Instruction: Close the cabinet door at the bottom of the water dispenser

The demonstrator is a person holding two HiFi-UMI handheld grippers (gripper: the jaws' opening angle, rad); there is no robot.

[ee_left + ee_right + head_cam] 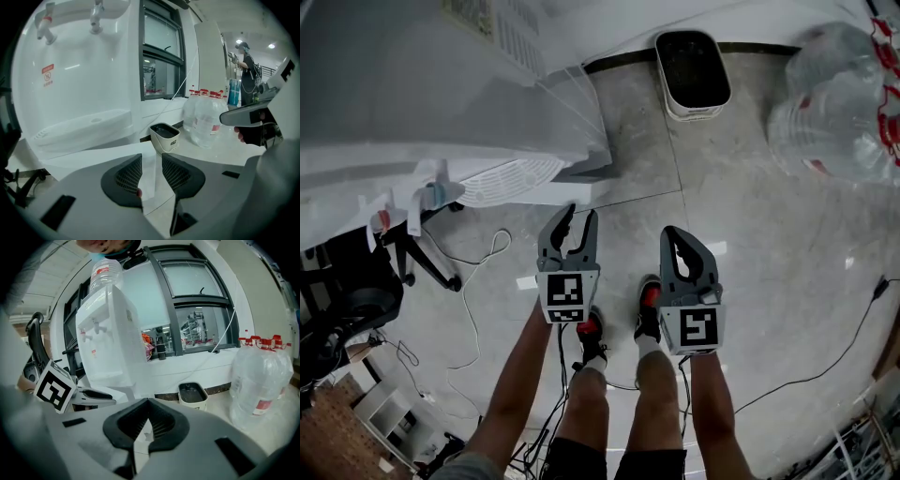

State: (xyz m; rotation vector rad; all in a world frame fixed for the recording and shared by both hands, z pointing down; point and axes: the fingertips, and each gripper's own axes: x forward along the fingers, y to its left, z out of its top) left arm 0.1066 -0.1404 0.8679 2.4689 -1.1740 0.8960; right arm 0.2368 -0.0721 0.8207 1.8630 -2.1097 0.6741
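Observation:
The white water dispenser (422, 103) stands at the upper left of the head view, with its taps (47, 26) and drip tray (79, 129) close up in the left gripper view. Its white cabinet door (577, 122) juts out from the lower front, standing open. My left gripper (579, 217) hovers just below the door's edge. Its jaws are open with nothing between them, and the door panel (93, 157) shows through the gap. My right gripper (672, 234) hangs beside it to the right, shut and empty (149, 401). The dispenser (110, 343) carries a bottle on top.
A small white bin (692, 73) stands by the wall. Large water bottles (839, 103) are clustered at the upper right. Cables (473, 281) lie on the tiled floor, and dark stands (412, 253) sit at the left. My feet (619, 323) are below the grippers. Another person (246, 70) stands far off.

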